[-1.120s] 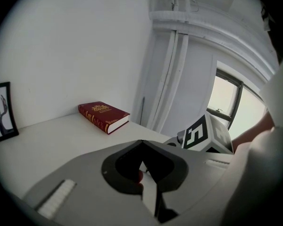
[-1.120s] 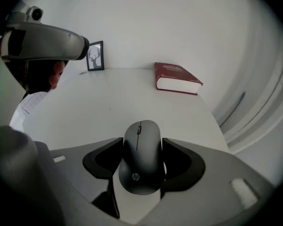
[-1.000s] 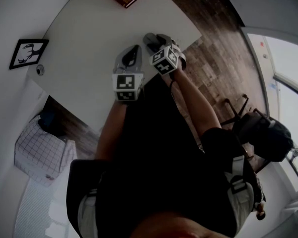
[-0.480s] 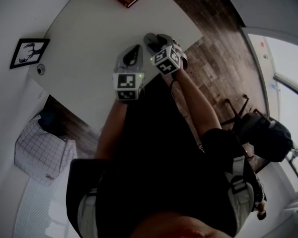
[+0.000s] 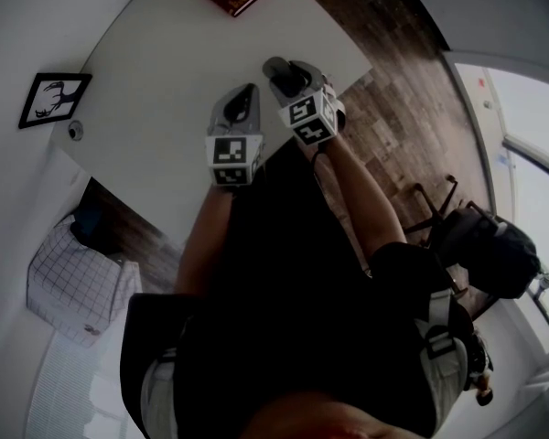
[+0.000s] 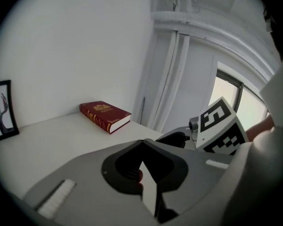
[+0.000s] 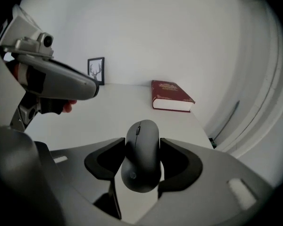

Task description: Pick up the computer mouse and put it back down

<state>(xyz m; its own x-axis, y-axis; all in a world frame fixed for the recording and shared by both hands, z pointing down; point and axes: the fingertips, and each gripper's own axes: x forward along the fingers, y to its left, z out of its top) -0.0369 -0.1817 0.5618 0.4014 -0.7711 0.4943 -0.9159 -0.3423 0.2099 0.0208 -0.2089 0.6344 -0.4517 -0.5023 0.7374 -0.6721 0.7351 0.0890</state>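
**Two hand-held grippers at the near edge of a white table (image 5: 156,71).**

The right gripper (image 7: 142,142) has the black computer mouse (image 7: 141,166) between its jaws. The jaws have just been closing, and both pads bear on the mouse's sides. The mouse's nose points away along the jaws. Whether it is clear of the tabletop cannot be told. The left gripper (image 6: 142,141) stands just beside the right one, its jaws together and the tips meeting.

Beyond the mouse, a dark red book (image 7: 171,95) lies flat near the table's far right edge. A framed picture (image 7: 96,70) of an antlered deer stands against the wall. Both are well apart from the grippers. In the right gripper view, the left gripper's grey body crosses the left of the field and covers part of the tabletop.

The left gripper view does not take in the mouse. It shows the right gripper's marker cube (image 6: 220,126), white pipes (image 6: 172,74) running up the wall, and a window (image 6: 228,95).

The head view shows the mouse only as a dark patch at the right gripper's tip. It alone shows the person's forearms, a black chair (image 5: 480,240), and a checked fabric item (image 5: 73,282) below the table's left end.

The tabletop is matt and white, and the table is set against a white wall. The floor (image 5: 393,108) is dark wood plank.
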